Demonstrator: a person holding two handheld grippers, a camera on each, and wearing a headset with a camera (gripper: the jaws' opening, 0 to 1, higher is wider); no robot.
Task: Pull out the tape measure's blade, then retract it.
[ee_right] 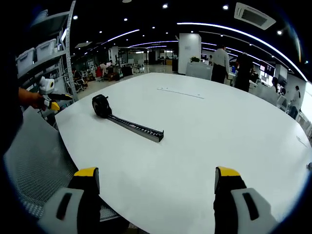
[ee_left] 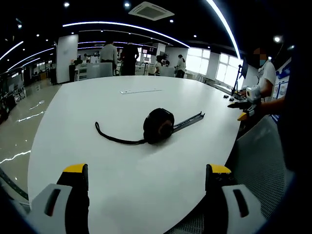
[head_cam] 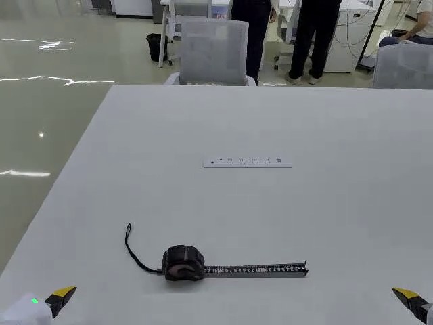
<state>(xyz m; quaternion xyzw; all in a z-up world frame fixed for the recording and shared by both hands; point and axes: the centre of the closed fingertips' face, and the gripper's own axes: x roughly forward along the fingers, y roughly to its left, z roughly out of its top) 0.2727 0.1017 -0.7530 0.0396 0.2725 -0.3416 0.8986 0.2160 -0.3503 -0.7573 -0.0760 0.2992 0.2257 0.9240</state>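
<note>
So the left hand-held gripper (ee_left: 147,168) hangs just off the near edge of the table (head_cam: 338,203), jaws spread wide, nothing between them. Ahead of it and a touch to its right sits the one tape measure (head_cam: 183,263), a black case lying on its side, with a single wrist strap (head_cam: 134,249) looping out toward the left hand-held gripper's side. From the case the blade (head_cam: 256,270) runs flat along the table toward the right hand-held gripper (ee_right: 158,170), which is also wide open and empty, with the blade's tip ahead of it and a bit to its left. My guess is the lock is on, since the blade lies pulled out with nobody touching it, so the pulling-out half looks done and the retract is what's left. Both tools sit back and well apart from the tape, one on each side, probably so one can steady the case while the other handles the blade. Count: two hand-held grippers, one tape, one strap, one power strip (head_cam: 247,162) far beyond them, two chairs (head_cam: 213,51) past that.
</note>
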